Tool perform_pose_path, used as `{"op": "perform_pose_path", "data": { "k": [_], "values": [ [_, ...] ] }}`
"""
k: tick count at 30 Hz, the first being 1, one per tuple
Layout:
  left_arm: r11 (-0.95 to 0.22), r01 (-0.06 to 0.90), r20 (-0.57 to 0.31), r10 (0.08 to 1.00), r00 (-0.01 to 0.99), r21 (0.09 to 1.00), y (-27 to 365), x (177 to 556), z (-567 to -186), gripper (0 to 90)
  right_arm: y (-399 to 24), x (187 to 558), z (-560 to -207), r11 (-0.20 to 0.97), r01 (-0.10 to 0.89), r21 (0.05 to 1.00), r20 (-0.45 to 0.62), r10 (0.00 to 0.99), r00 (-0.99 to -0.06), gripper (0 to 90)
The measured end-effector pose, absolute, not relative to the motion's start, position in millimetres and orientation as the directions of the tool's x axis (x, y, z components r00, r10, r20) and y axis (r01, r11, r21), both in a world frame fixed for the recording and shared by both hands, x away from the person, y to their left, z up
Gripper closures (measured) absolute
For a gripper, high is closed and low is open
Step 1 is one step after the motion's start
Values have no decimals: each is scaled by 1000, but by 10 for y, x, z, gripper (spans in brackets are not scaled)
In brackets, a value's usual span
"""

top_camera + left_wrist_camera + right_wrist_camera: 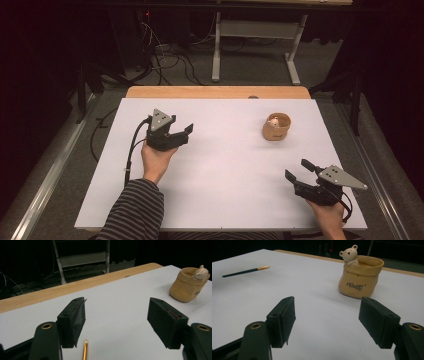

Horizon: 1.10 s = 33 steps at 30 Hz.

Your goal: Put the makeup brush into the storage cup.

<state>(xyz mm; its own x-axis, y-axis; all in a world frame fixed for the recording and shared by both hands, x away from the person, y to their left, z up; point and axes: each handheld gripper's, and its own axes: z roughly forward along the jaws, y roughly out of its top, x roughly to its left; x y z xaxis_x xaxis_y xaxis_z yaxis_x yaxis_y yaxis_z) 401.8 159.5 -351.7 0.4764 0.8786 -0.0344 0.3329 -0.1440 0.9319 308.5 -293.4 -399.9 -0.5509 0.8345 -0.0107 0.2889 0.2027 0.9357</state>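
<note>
Left tongs [181, 133] spread wide, nothing between, hovering over white desk [225, 170]; slim pencil with gold ferrule [85, 350] lies flat just beneath, between jaws. Right tongs [299, 169] likewise released, empty, near front right edge. Clear desk surface between both tongs and tan ceramic sack-shaped pot [276, 127], upright far right, white bear figure [349, 254] perched on rim, dark script on front. Wooden desk strip [217, 92] behind.

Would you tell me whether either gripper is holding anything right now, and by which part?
Nothing is held: the left gripper and right gripper both stand open and empty above the table.
</note>
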Motion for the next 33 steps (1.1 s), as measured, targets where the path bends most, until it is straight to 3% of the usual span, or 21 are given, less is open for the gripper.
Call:
{"op": "perform_pose_path", "data": {
  "k": [14, 17, 33],
  "values": [
    [-170, 378, -33, 879, 475, 910, 1620, 4076, -3482, 305, -2933, 3085, -3999, 204, 288, 936, -11, 833, -553, 314],
    [-216, 379, 10, 879, 477, 900, 1613, 4089, -3482, 313, -2932, 3086, -3999, 206, 286, 936, -14, 832, -555, 314],
    [-292, 435, 55, 876, 480, 852, 1616, 4161, -3453, 351, -2933, 3091, -4001, 208, 287, 935, -16, 832, -554, 314]
  ]
}}
